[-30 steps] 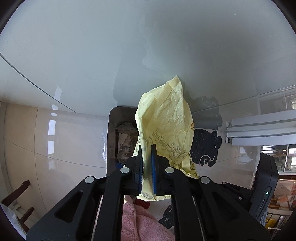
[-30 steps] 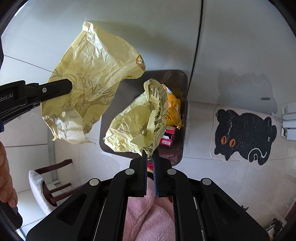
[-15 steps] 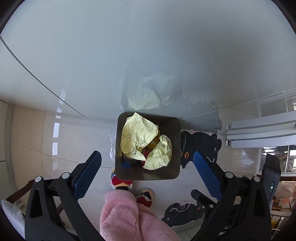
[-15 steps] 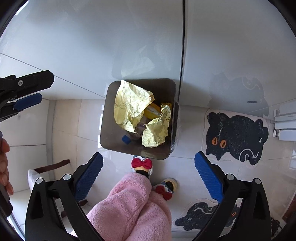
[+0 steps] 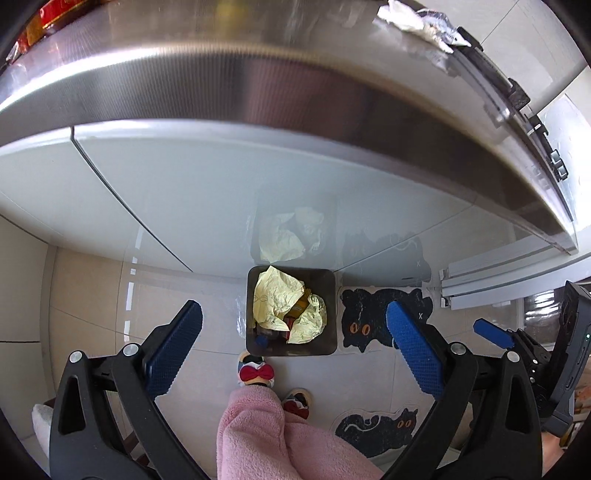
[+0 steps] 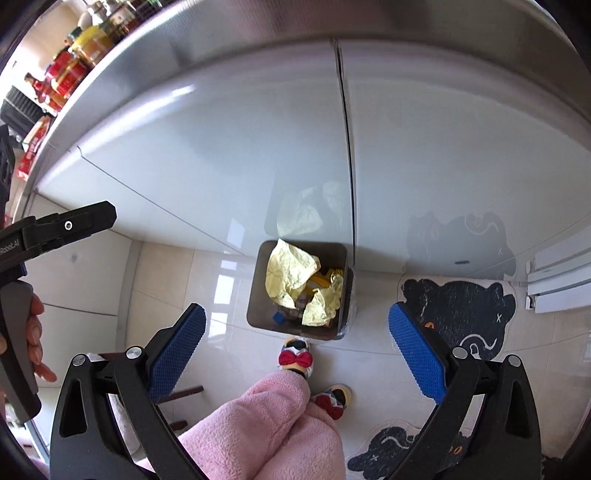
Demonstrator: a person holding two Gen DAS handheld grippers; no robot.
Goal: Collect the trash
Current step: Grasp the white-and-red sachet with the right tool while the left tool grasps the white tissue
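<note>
both cameras risen, steel counter now visible; left gripper, right gripper released above bin on tile

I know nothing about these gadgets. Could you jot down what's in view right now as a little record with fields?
left gripper: open, holding nothing
right gripper: open, holding nothing
trash bin: dark, on the tiled floor against the pale cabinet front
bin contents: two crumpled yellow wrappers, plus smaller orange, red and blue scraps
countertop: steel; white crumpled trash lies on it at far right
floor: cat-shaped mats right of the bin
person: pink fleece trousers, bow slippers
</note>
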